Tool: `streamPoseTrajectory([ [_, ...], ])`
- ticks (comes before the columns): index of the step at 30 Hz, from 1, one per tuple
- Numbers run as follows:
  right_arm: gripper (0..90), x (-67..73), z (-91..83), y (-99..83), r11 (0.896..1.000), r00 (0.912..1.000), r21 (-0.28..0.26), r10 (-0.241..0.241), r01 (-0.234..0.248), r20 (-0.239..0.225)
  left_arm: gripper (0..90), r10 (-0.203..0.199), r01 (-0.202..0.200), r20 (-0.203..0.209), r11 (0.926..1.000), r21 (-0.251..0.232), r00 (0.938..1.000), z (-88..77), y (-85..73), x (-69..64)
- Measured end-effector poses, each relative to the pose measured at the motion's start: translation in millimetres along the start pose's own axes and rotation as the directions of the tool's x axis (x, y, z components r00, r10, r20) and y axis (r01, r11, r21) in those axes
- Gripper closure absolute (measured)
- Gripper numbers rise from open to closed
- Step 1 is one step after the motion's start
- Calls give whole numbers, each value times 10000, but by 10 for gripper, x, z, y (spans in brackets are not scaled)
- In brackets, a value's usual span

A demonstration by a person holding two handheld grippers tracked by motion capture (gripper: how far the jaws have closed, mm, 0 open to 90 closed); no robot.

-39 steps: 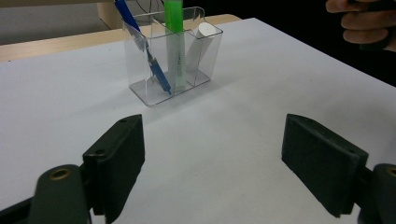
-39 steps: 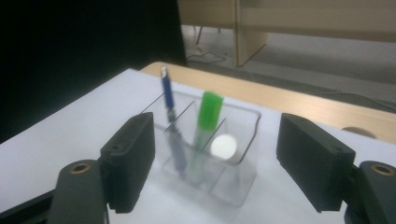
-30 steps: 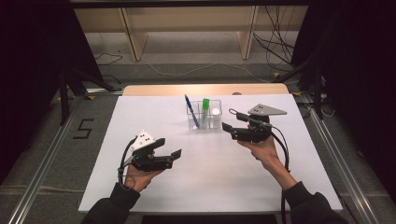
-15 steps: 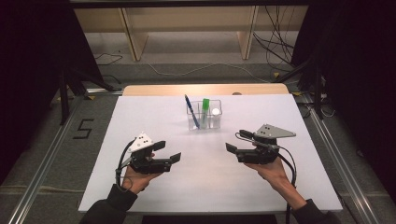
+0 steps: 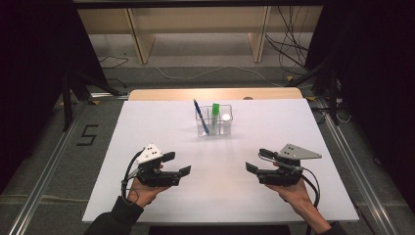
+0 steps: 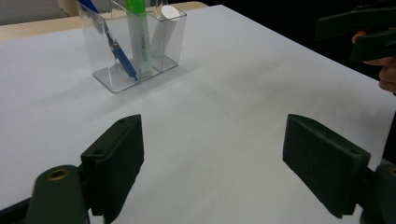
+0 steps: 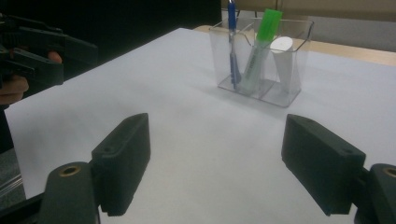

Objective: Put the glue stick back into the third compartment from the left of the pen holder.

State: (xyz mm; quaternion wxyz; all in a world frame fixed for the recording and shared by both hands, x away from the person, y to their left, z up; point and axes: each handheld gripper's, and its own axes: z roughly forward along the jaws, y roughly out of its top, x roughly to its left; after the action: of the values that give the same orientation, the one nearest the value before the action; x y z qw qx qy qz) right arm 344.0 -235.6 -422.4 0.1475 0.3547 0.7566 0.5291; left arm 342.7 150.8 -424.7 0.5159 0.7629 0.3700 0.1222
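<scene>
A clear plastic organizer stands at the far middle of the white table. It holds a blue pen, a green marker and a white cylinder, all upright or leaning. My left gripper hovers open near the front left, with nothing between its jaws. My right gripper is open at the front right, also holding nothing. The left gripper view shows the organizer ahead of the left gripper. In the right gripper view the organizer stands beyond the right gripper.
A wooden strip runs along the table's far edge, with wooden legs and cables on the floor behind. Dark curtains flank both sides. Metal rails line the floor beside the table. The other gripper appears at the top right of the left gripper view.
My right gripper has drawn back from beside the organizer toward the front right of the table. The left gripper has barely shifted. Both stay open.
</scene>
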Motion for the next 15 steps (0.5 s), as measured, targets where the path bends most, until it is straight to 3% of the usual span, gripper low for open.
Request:
streamPoseTrajectory([
  [15,246,17,-66,-133,10000,10000,23,11,-11,19,197,30,-30,87,10000,-60,10000,-5,-40,-22],
])
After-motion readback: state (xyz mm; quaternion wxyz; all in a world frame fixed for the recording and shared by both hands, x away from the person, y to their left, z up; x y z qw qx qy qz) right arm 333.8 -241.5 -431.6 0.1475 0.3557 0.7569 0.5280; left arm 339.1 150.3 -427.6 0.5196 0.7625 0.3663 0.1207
